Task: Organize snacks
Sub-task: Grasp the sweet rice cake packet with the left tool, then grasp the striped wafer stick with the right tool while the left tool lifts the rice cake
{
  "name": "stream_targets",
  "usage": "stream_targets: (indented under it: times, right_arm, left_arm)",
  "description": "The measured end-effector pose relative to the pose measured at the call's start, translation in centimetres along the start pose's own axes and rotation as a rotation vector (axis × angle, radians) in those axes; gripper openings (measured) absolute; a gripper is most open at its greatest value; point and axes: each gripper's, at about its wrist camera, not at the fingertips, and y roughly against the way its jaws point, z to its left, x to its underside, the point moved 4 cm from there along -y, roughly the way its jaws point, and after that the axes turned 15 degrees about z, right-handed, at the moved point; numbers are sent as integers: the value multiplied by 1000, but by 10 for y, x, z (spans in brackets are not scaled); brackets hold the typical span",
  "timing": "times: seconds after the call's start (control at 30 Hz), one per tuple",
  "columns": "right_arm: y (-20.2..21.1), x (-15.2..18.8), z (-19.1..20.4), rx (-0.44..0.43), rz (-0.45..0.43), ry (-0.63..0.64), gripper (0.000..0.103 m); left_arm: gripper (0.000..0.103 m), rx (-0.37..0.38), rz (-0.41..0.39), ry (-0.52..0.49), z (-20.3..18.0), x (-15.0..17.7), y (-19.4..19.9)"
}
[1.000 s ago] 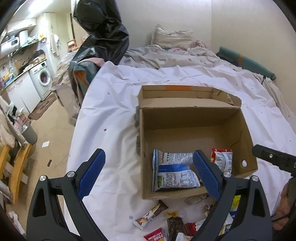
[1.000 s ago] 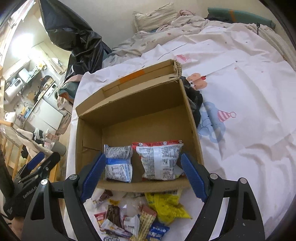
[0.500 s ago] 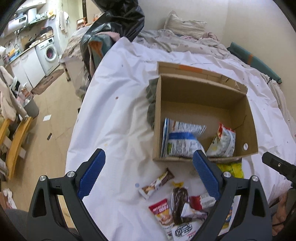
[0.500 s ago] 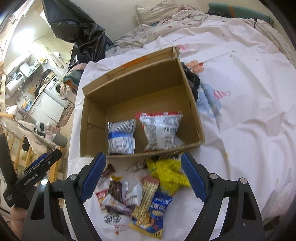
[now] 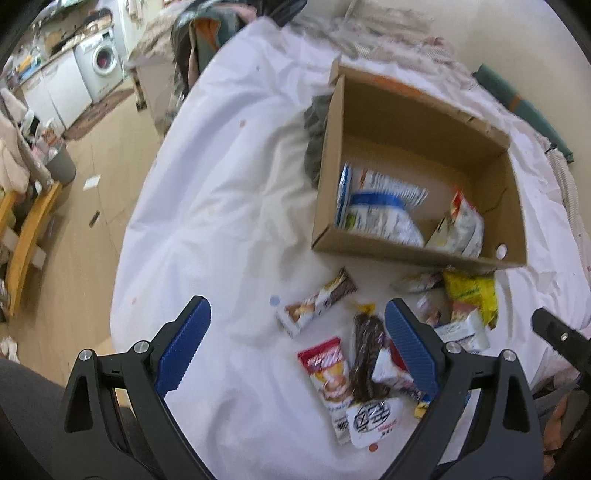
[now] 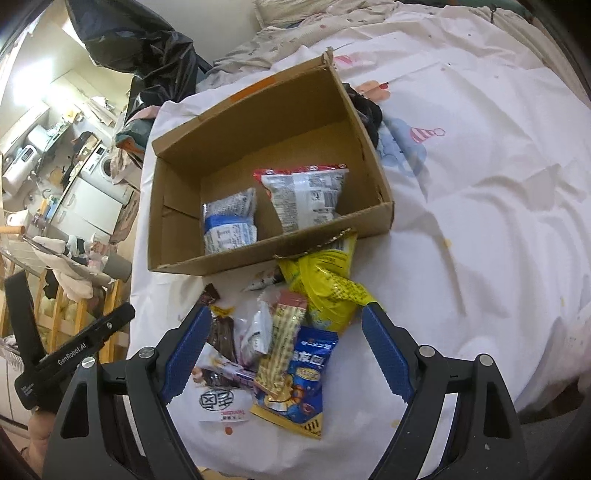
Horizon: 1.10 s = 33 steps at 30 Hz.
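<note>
Left wrist: white sheet [image 5: 229, 206] on bed, washing machine [image 5: 105, 61] beyond; both jaws released.

You work over a bed [image 6: 498, 221] under a white sheet [image 5: 221, 184], cream wall [image 5: 498, 29] behind it. To your left lies a pale wood floor [image 5: 92, 192], with a washing machine [image 5: 103, 61] among white cabinets [image 5: 62, 92]. A black plastic bag [image 6: 147, 40] looms near the pillow [image 6: 295, 9]
</note>
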Motion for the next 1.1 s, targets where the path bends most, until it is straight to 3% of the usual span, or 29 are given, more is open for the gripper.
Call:
stream_targets:
  times: [0.13, 0.33, 0.53, 0.9, 0.93, 0.97, 1.0, 1.1]
  right_arm:
    - [0, 3, -7, 19, 2, -9, 86]
    - [3, 4, -13, 12, -4, -32, 86]
    - [2, 2, -10, 3, 2, -31, 86]
    - [-7, 0, -3, 16, 21, -4, 86]
    - [-8, 0, -3, 19, 22, -4, 86]
    - [-8, 0, -4, 21, 24, -6, 86]
    - [-9, 0, -5, 25, 26, -9, 86]
    - [-10, 0, -8, 27, 35, -29, 86]
  left_arm:
    - [93, 32, 116, 19, 1, 13, -26]
    - [74, 45, 267, 89, 4, 31, -64]
    - [69, -28, 350, 25, -9, 45, -87]
    - [69, -61, 386, -62, -42, 51, -106]
    - [63, -68, 390, -76, -44, 54, -108]
    - [44, -78, 387, -90, -45, 54, -108]
    - [32, -87, 379, -117, -48, 55, -107]
    - [29, -62, 385, -113, -51, 54, -104]
